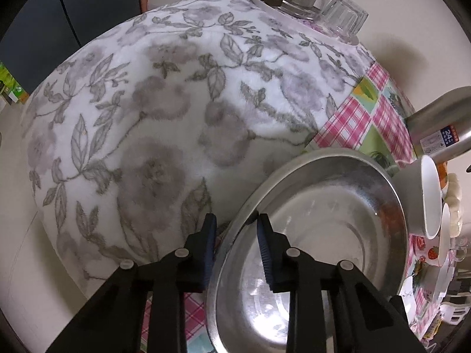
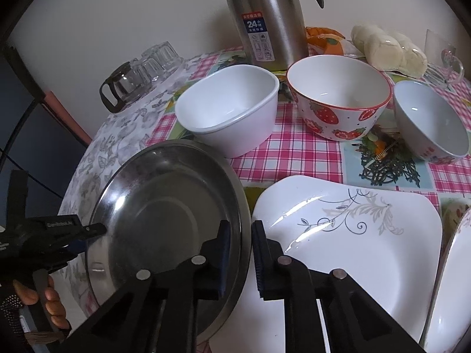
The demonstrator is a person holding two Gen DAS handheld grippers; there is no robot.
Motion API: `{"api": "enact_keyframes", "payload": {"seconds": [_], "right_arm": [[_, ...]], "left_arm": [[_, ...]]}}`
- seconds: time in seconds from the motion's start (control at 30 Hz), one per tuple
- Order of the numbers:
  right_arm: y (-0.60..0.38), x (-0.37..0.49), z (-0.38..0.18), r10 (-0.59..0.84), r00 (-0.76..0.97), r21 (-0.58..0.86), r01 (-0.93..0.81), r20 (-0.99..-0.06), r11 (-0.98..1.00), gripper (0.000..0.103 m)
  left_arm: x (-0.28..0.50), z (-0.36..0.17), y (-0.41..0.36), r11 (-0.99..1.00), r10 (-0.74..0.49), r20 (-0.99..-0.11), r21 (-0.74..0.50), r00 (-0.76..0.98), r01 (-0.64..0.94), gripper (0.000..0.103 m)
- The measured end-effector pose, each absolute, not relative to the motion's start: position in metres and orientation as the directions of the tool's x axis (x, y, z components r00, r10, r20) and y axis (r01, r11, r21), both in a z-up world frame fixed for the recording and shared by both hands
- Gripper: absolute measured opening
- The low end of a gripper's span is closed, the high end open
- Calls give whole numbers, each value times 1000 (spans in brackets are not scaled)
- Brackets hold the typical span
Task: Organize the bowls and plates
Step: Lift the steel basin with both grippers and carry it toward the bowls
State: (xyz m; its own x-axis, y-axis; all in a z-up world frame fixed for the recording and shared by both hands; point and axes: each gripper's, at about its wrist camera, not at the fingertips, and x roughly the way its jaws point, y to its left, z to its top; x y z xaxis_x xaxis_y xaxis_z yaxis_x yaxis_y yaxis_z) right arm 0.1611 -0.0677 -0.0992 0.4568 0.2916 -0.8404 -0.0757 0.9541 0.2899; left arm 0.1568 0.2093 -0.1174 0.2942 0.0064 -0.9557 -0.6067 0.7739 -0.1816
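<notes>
Your surface, draped in a pink checked cloth with a grey floral fleece cover over its 9 o'clock side, carries everything here. Largest on it is the round stainless steel plate, tilted up off the surface at the 8 o'clock part of the right wrist view. Just beside it at 5 o'clock lies the square white plate with a grey vine print, and the rim of another white plate shows at the 4 o'clock edge.

Behind them, from 11 to 2 o'clock, stand a plain white bowl, a white bowl with strawberries and a red rim and a smaller grey-white bowl. The tall steel vacuum flask rises at 12 o'clock, with a bag of pale buns to its right. Overturned clear glasses and a glass pot with a dark handle sit at 10 o'clock.

Your left hand-held gripper straddles the steel plate's rim at its 9 o'clock edge, one pad outside and one inside, the jaws narrow around it. Your right hand-held gripper straddles the opposite rim, its jaws narrow too, with the rim between the pads; whether they pinch it I cannot tell.
</notes>
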Motion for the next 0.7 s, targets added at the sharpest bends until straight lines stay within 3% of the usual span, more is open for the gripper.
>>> {"api": "enact_keyframes", "payload": {"seconds": [0.7], "right_arm": [[-46, 164, -117, 360, 402, 334, -135, -842, 933, 15]], "left_arm": [[129, -112, 243, 715, 42, -955, -176, 293, -677, 33]]}}
